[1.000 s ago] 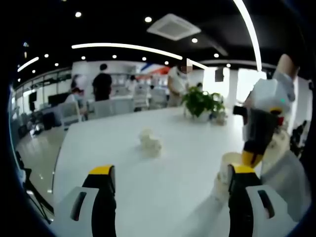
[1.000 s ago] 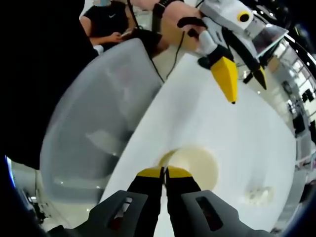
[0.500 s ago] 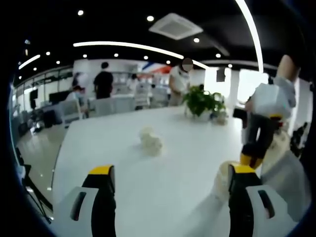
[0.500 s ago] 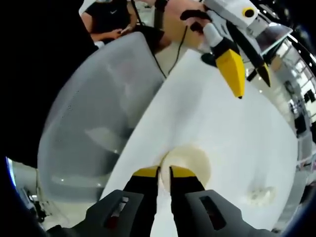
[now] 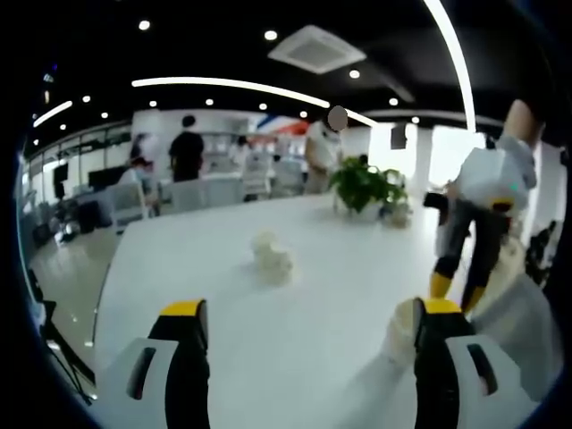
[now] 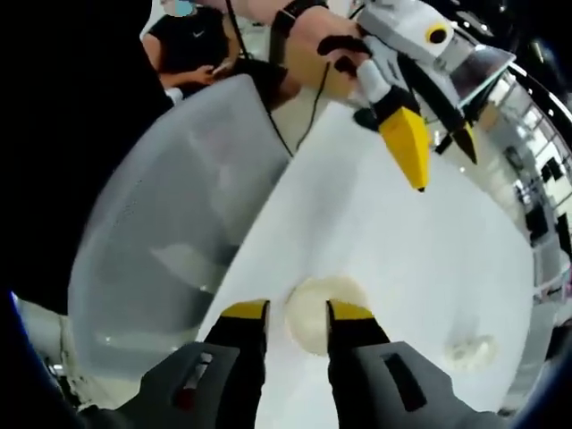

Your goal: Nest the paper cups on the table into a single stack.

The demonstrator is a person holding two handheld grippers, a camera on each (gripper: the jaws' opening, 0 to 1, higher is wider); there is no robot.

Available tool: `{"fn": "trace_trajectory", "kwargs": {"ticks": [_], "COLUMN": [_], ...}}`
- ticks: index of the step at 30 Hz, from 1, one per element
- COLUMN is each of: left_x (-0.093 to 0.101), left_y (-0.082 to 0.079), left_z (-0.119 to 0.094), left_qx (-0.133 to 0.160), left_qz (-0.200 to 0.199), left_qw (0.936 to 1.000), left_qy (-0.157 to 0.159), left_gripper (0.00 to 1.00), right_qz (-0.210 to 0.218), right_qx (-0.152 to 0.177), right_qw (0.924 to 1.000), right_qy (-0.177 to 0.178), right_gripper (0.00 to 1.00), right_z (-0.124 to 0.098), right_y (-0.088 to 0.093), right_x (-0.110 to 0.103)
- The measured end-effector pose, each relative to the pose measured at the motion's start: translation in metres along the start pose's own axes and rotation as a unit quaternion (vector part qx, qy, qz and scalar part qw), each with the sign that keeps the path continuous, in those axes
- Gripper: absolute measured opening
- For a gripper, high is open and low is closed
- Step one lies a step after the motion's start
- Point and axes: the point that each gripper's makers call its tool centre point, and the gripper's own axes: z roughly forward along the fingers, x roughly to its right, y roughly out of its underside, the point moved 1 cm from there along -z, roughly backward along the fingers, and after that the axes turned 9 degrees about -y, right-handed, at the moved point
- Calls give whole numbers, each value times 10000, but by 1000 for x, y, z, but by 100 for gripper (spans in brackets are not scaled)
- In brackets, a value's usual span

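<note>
A cream paper cup [image 6: 323,311] stands upright near the table's edge; in the left gripper view the cup [image 5: 402,323] sits beside my left gripper's right jaw. My right gripper [image 6: 298,311] hangs open just over the cup, one jaw on each side of its rim, holding nothing. Seen from the left gripper view, the right gripper [image 5: 454,291] points down with its yellow tips apart. My left gripper [image 5: 310,308] is open and empty above the table; it also shows as the left gripper [image 6: 407,134] farther along the table. More paper cups [image 5: 273,255] lie mid-table, seen again as cups [image 6: 471,350].
The white table [image 5: 268,357] stretches ahead, with a potted plant [image 5: 362,183] at its far end. A grey mesh chair [image 6: 170,223] stands against the table's edge by the cup. A seated person [image 6: 188,40] is behind it. People stand in the background.
My right gripper's jaws, shut on the cup's rim a second ago, have spread apart and let it go. The left gripper has stayed put.
</note>
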Motion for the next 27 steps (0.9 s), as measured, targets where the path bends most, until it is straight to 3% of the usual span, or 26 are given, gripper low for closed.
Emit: {"fn": "trace_trajectory", "kwargs": {"ticks": [8,15,22,25,27], "left_x": [1,1,2,2,2], "left_y": [0,-3,-5,-5,-6], "left_z": [-1,-1,0,1,1], "left_qx": [-16,23,20,32,21], "left_qz": [4,-1,30,41,46], "left_qw": [10000,10000,10000,10000,10000], "left_qy": [5,32,48,59,54], "left_gripper": [95,96,96,96,96], "right_qz": [177,322,554,648,589], "right_qx": [122,522,965,1075,1343], "right_qw": [9996,9950,9813,9749,9668], "right_qy": [157,787,1572,1838,2095], "right_gripper": [29,34,45,57,70], "right_z": [-5,-27,-56,-65,-73], "right_y": [1,-7,-5,-2,-6], "right_x": [1,21,47,55,62]}}
